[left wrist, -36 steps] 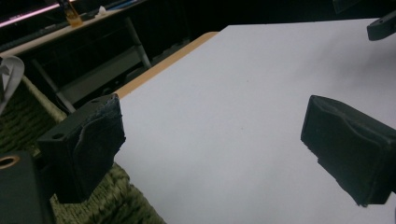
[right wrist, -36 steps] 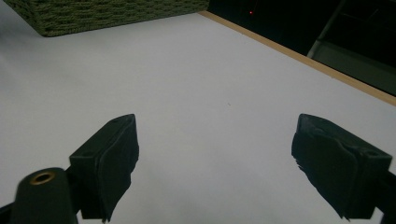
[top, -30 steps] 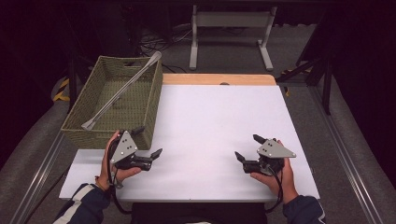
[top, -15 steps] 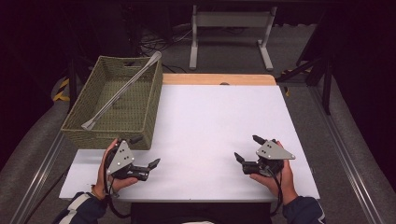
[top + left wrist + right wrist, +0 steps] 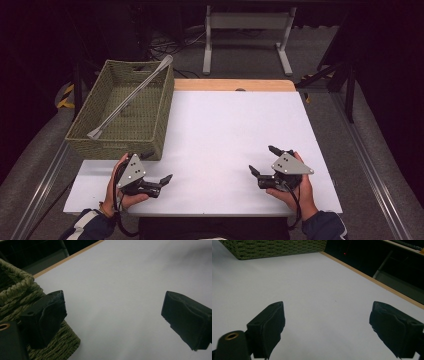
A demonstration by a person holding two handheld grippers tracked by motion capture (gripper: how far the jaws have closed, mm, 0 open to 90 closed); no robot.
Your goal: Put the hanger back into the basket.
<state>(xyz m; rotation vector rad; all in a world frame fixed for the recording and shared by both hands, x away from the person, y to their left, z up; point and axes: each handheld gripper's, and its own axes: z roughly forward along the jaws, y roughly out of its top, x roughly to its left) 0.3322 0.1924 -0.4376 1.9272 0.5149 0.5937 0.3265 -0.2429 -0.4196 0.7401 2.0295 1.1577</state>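
Two grippers, left gripper [image 5: 161, 180] and right gripper [image 5: 261, 161] | jaws wide apart, holding nothing | green woven basket [image 5: 150, 127] | long grey tongs [image 5: 131, 96] inside

In the left gripper view, the woven basket [image 5: 17, 300] is cut off by the left and bottom edges, and one black finger [image 5: 46, 315] covers part of its corner. In the right gripper view the basket [image 5: 274, 248] is cropped by the top edge, its inside hidden. In the high view, the person's forearms run off the bottom edge, and the left hand [image 5: 122, 192] is partly covered by the grey plate [image 5: 131, 170]. The tabletop [image 5: 235, 125] near edge is cut short below.
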